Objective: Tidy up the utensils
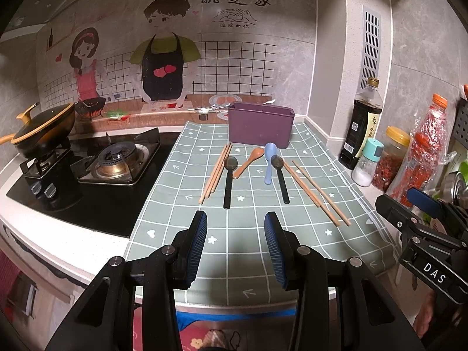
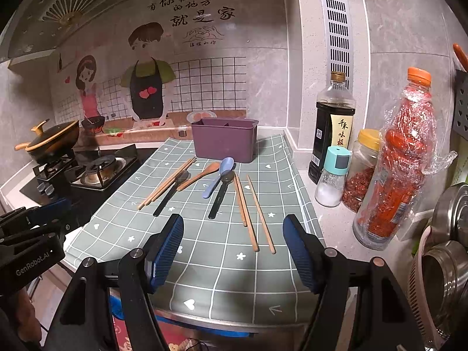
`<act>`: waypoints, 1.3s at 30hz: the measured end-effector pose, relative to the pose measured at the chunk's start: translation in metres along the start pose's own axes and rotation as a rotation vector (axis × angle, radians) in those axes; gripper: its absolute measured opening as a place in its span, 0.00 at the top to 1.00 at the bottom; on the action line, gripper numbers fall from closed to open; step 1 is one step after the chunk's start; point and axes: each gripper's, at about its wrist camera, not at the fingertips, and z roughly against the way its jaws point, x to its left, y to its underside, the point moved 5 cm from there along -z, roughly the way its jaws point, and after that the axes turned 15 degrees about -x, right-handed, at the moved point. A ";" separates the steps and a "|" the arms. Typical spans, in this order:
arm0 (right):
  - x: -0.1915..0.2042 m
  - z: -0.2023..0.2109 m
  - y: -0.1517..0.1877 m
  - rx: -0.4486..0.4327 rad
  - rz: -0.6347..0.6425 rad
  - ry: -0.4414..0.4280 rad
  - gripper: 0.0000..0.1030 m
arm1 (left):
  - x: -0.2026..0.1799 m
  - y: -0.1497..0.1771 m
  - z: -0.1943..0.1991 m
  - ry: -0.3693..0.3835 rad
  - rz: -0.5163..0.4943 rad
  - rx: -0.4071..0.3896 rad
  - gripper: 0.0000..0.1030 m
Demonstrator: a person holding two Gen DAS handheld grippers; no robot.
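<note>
Checked green cloth (image 1: 234, 242) beneath both spread-jawed, empty grippers, left (image 1: 235, 244) and right (image 2: 233, 248), holds chopsticks (image 1: 317, 192), spoons (image 1: 227, 182) ahead, purple bin (image 1: 260, 125) beyond

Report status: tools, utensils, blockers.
Left tool and right tool open, empty. Utensils loose on mat; purple holder behind them. Path unobstructed.

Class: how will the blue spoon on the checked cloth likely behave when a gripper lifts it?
The blue spoon looks like moulded plastic, so probably light and stiff. Its smooth handle may slip between pads. Its bowl seems to touch the right black spoon, which might shift.
</note>
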 end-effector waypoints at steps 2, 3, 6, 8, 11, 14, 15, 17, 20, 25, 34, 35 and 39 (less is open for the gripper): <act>0.000 0.001 0.000 -0.001 -0.002 0.000 0.34 | 0.000 0.001 0.001 0.000 0.000 0.002 0.59; 0.000 0.001 0.000 0.001 -0.002 0.000 0.34 | 0.000 0.000 -0.001 -0.001 0.001 -0.001 0.59; 0.000 0.001 0.000 0.002 -0.002 -0.001 0.34 | -0.001 0.001 0.002 0.002 0.002 0.000 0.59; 0.002 0.003 -0.001 0.002 -0.002 -0.002 0.34 | -0.001 0.002 0.004 0.003 0.002 -0.001 0.59; 0.003 0.004 0.000 0.002 -0.003 -0.003 0.34 | -0.002 0.002 0.000 -0.001 0.001 -0.001 0.59; 0.003 0.004 0.000 0.002 -0.005 -0.003 0.34 | -0.002 0.002 0.000 0.000 0.001 -0.001 0.59; 0.003 0.004 -0.001 0.002 -0.006 -0.002 0.34 | -0.003 0.003 0.001 0.000 0.001 -0.001 0.59; 0.003 0.004 0.000 0.002 -0.005 -0.002 0.34 | -0.002 0.002 0.000 0.000 0.001 -0.001 0.59; 0.002 0.004 0.000 0.003 -0.006 -0.002 0.34 | -0.004 0.004 0.003 0.000 0.001 0.000 0.59; 0.001 0.004 0.001 0.002 -0.008 -0.002 0.34 | -0.002 0.002 0.001 0.000 0.001 0.000 0.59; 0.002 0.005 0.001 0.003 -0.009 -0.003 0.34 | -0.002 0.002 0.001 0.001 0.004 -0.003 0.59; 0.002 0.004 0.001 0.002 -0.008 -0.002 0.34 | -0.002 0.002 0.001 0.000 0.004 -0.002 0.59; 0.001 0.004 0.001 0.002 -0.009 -0.003 0.34 | -0.003 0.003 0.002 0.004 0.003 0.000 0.59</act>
